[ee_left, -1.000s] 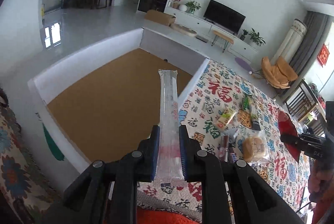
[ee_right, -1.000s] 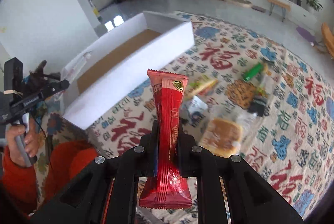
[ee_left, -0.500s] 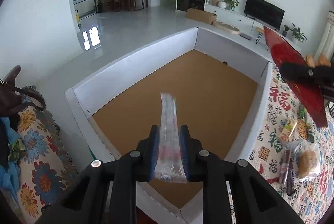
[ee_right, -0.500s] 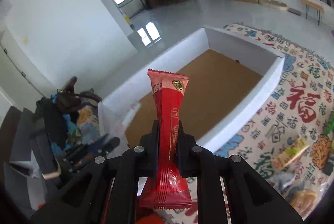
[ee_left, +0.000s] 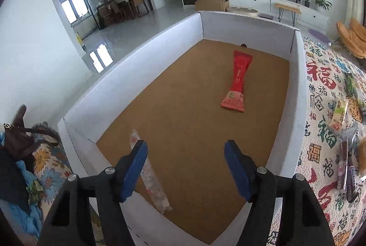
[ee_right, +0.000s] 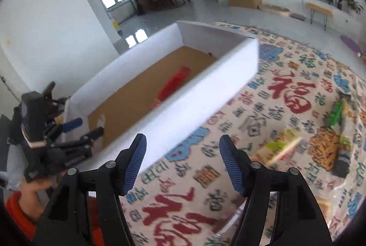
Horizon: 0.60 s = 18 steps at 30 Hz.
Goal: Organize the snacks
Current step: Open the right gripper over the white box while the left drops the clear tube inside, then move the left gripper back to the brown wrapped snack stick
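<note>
Red snack packet (ee_left: 238,81) lies flat on the brown floor of the white-walled box (ee_left: 137,67), toward the box's far right corner, long axis running near to far. In the right wrist view it shows only as a red blur (ee_right: 173,83) behind the box's near wall (ee_right: 196,97).

Clear snack stick (ee_left: 149,175) lies flat inside the box by the near left corner, partly hidden behind the left finger (ee_left: 133,168) of the left gripper (ee_left: 185,170); whether it touches the finger cannot be told.

Left gripper: jaws wide apart, nothing between them, above the near end of the box.

Right gripper (ee_right: 183,161): jaws wide apart, holding nothing, above the patterned tablecloth (ee_right: 286,94) just outside the box's long wall. The left gripper appears at the left of this view (ee_right: 80,133), at the box's near end.

Remaining snacks lie on the tablecloth right of the box: a pale green-yellow packet (ee_left: 339,113), a green packet (ee_left: 348,85), dark sticks (ee_left: 348,177). Right view is motion-blurred.
</note>
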Each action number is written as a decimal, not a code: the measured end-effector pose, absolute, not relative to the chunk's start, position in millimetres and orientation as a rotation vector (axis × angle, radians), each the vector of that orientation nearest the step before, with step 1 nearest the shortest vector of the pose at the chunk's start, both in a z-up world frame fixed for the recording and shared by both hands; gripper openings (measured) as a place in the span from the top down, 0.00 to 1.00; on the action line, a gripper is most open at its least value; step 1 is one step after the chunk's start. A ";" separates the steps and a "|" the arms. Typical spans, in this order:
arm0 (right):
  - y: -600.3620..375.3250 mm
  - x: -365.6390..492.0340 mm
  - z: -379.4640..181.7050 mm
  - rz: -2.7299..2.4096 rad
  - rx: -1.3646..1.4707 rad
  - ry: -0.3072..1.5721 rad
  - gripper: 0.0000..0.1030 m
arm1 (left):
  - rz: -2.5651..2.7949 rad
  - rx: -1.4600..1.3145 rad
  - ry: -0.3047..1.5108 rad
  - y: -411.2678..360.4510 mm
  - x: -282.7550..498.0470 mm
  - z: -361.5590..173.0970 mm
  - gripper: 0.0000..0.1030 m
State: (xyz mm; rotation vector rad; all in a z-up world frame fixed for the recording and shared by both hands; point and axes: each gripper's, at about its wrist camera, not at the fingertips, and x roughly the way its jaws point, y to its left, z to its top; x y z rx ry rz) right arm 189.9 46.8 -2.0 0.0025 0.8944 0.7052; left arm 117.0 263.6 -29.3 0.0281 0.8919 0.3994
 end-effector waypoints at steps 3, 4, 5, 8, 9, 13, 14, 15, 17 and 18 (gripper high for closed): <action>-33.1 188.7 -11.0 0.566 0.038 0.884 0.32 | 0.360 0.009 0.883 248.1 113.1 -28.7 0.33; -61.1 187.4 -11.2 0.515 0.064 0.876 0.32 | 0.357 0.014 0.874 243.8 111.8 -27.6 0.33; -88.3 184.9 -12.1 0.460 0.088 0.865 0.32 | 0.362 0.022 0.862 241.0 110.5 -26.6 0.32; -158.6 166.6 -20.4 0.286 0.121 0.835 0.30 | 0.375 -0.024 0.834 242.0 106.2 -21.3 0.32; -176.7 159.3 -27.5 0.224 0.117 0.831 0.30 | 0.378 -0.062 0.814 244.1 101.2 -17.2 0.32; -225.7 123.7 -73.7 0.001 0.071 0.868 0.29 | 0.368 -0.180 0.662 233.8 63.0 15.0 0.13; -232.6 116.2 -84.6 -0.038 0.069 0.877 0.29 | 0.355 -0.215 0.617 227.3 50.5 23.6 0.01; -239.1 110.6 -93.5 -0.068 0.067 0.876 0.29 | 0.328 -0.249 0.572 219.4 38.2 31.0 0.00; -249.5 104.0 -108.4 -0.114 0.072 0.875 0.29 | 0.248 -0.286 0.557 200.2 24.6 40.0 0.00; -253.3 102.7 -113.6 -0.133 0.087 0.880 0.29 | 0.190 -0.286 0.574 188.8 22.2 41.7 0.00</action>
